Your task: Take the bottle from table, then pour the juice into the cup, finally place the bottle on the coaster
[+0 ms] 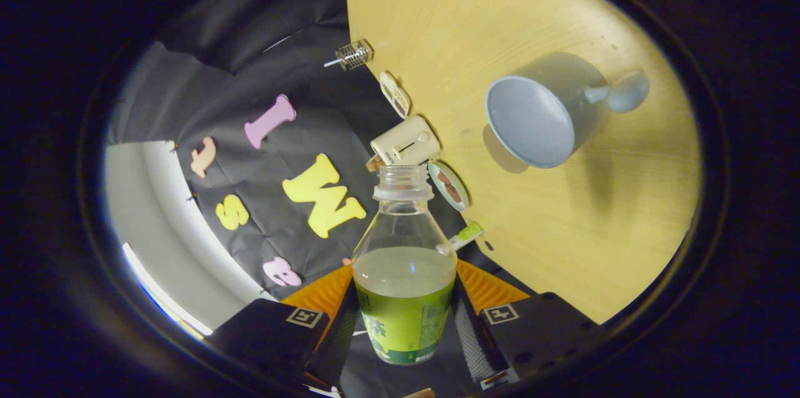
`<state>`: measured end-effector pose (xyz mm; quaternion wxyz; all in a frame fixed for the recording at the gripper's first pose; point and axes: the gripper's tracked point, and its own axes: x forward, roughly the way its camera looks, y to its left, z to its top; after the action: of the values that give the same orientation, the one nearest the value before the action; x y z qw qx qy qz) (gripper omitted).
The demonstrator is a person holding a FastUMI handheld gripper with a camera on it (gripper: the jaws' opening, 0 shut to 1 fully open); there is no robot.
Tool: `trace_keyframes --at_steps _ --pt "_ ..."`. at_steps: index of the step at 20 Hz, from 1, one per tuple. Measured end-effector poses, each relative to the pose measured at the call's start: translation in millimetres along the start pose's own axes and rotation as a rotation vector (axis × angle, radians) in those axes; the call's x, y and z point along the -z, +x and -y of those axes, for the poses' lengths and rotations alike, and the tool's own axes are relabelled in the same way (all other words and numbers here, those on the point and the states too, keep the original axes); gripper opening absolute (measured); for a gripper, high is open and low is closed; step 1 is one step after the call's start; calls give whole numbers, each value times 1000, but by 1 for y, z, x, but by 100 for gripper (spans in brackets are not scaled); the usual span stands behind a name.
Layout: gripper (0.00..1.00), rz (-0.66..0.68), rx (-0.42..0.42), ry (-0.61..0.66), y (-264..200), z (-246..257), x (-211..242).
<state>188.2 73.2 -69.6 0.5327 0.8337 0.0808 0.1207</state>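
Your gripper (405, 323) is clamped on the bottle (405, 273), both fingers pressing its labelled lower body, cap off & juice abt halfway up. The view is rolled, so the wooden table (562, 229) stands tilted w/ the cup (540, 117) beyond the bottle's mouth, well apart from it (cup looks dry inside)

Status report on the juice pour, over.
Gripper shut on the open bottle, view rolled sideways. Juice inside the bottle, none leaving its mouth. Grey cup beyond on the wooden table, looks empty. Nothing between bottle and cup.
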Motion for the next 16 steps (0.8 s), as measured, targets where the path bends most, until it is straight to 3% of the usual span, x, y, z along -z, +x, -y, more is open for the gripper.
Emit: trace_keyframes --at_steps 4,7,12,16 --pt "77 -2 6 -171 -4 -16 11" --pt "78 -11 87 -338 -11 -16 22" --pt "78 -7 147 -741 -18 -28 21" --pt "78 40 218 -1072 -19 -30 -8"
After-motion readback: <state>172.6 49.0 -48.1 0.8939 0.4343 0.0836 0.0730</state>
